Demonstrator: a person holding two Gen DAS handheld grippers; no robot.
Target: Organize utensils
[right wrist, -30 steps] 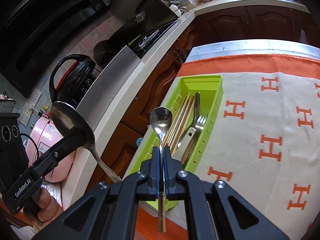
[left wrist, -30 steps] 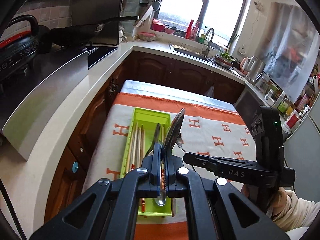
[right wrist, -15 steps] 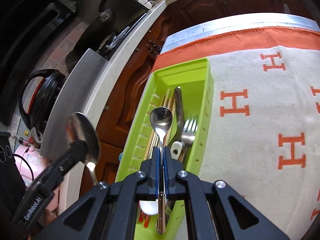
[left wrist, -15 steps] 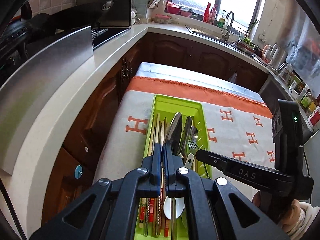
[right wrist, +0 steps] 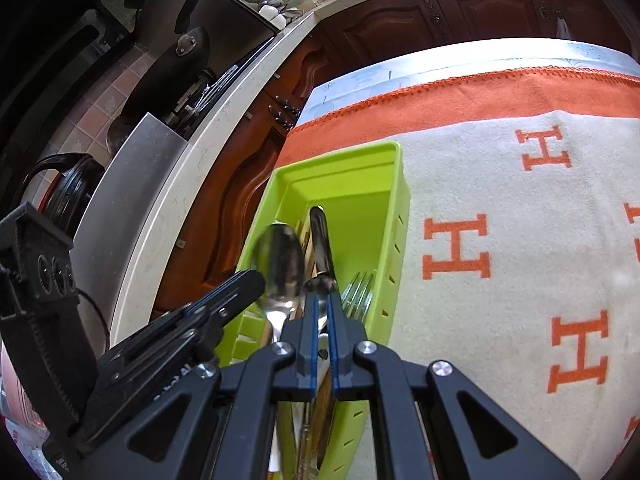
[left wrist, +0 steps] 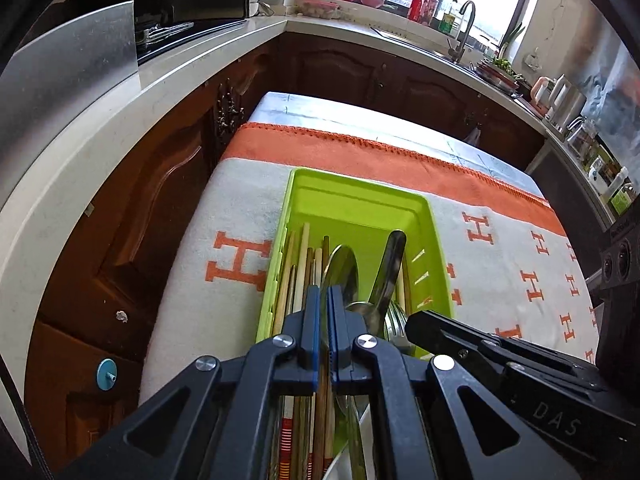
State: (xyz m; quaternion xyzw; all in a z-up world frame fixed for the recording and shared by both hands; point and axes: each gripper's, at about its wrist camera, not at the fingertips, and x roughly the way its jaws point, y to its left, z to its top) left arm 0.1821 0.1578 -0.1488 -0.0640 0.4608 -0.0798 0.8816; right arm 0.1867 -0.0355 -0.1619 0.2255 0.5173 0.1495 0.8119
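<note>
A lime-green utensil tray (left wrist: 360,200) lies on the orange-and-cream cloth with chopsticks (left wrist: 296,276), forks (right wrist: 358,292) and a dark-handled utensil (right wrist: 320,236) in it. My left gripper (left wrist: 323,292) is shut on a large steel spoon (left wrist: 340,268), whose bowl hangs low over the chopsticks. My right gripper (right wrist: 320,300) is shut on a small spoon (right wrist: 320,336), its bowl mostly hidden by the fingers. Both grippers sit side by side over the tray's near half. The left gripper (right wrist: 256,280) shows in the right wrist view, and the right gripper (left wrist: 416,322) in the left wrist view.
The cloth (right wrist: 500,200) covers a small table (left wrist: 320,116) next to a white counter (left wrist: 100,152) with brown cabinets (left wrist: 132,216). A sink and faucet (left wrist: 464,20) are under the far window. A dark kettle (right wrist: 64,188) and a stove stand on the counter.
Both grippers have come down and forward over the tray. The two spoons, earlier held above it, now hang low among the utensils. Both stay shut.
</note>
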